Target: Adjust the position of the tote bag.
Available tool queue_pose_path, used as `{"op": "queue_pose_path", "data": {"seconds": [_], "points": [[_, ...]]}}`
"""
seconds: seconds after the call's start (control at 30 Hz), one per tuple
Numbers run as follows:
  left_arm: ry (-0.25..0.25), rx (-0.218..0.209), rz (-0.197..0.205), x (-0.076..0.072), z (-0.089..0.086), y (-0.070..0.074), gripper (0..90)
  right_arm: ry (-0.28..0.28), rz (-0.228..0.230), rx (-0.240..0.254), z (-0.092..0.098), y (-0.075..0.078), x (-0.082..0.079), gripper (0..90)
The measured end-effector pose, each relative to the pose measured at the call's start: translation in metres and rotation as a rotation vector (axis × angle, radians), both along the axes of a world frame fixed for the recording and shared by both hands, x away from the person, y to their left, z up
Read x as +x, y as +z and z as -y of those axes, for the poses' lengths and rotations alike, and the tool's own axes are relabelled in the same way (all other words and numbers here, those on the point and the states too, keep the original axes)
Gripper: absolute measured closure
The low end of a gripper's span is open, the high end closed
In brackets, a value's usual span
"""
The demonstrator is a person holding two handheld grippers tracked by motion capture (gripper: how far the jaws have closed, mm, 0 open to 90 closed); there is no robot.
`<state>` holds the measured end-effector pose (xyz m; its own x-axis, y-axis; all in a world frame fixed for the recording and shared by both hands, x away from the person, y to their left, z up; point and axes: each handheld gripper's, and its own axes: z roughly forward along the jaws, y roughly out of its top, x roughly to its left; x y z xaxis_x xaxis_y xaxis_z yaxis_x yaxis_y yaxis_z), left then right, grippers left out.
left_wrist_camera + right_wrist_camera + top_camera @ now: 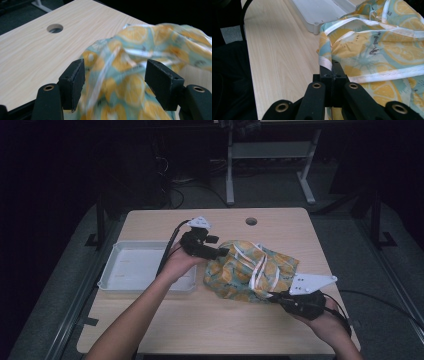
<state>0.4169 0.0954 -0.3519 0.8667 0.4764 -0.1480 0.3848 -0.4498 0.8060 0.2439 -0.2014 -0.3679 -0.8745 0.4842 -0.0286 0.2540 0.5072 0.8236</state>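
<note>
Lemon-print cloth (252, 270) looked limp and light; right hand-held gripper (332, 65) pinched its white hem, best hold; left hand-held gripper (115, 82) stood spread.

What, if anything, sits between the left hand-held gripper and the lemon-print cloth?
Nothing visible. The left hand-held gripper stands open with the lemon-print cloth directly between its jaws, pads apart from it.

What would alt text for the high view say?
Two hand-held grippers work a lemon-print cloth on a wooden table: the right gripper pinches its near edge, the left gripper sits open at its far side. A grey tray lies left.
</note>
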Motion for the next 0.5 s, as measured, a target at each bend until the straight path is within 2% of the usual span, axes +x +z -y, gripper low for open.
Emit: {"op": "queue_pose_path", "data": {"seconds": [0.1,0.13,0.2,0.27,0.3,0.33,0.37,0.4,0.5], "points": [[-0.034,0.043,-0.016,0.011,0.014,-0.003,32.5,0.005,0.0,-0.001,-0.001,0.0,0.0,89.9],[-0.038,0.054,-0.019,0.013,0.018,-0.005,35.5,0.005,-0.001,0.0,-0.001,0.0,0.0,89.9],[-0.049,0.088,-0.012,0.016,0.023,-0.007,49.6,0.008,0.001,0.0,-0.001,0.0,0.0,89.9],[-0.066,0.102,-0.021,0.017,0.025,-0.01,72.3,0.01,0.003,-0.002,0.0,0.0,-0.001,90.0],[-0.074,0.101,-0.025,0.016,0.024,-0.01,82.3,0.008,0.002,-0.003,0.001,0.0,-0.001,90.0],[-0.082,0.094,-0.024,0.015,0.022,-0.009,87.3,0.006,0.001,-0.003,0.002,0.0,-0.001,89.9],[-0.088,0.081,-0.029,0.012,0.019,-0.007,89.1,0.005,-0.003,-0.006,0.002,-0.001,-0.002,89.9],[-0.097,0.077,-0.023,0.008,0.016,-0.005,89.5,0.005,-0.006,-0.003,0.003,-0.001,-0.002,90.0],[-0.114,0.029,-0.007,-0.007,0.003,0.003,89.7,0.005,-0.01,-0.012,0.006,-0.002,-0.004,89.9]]}}
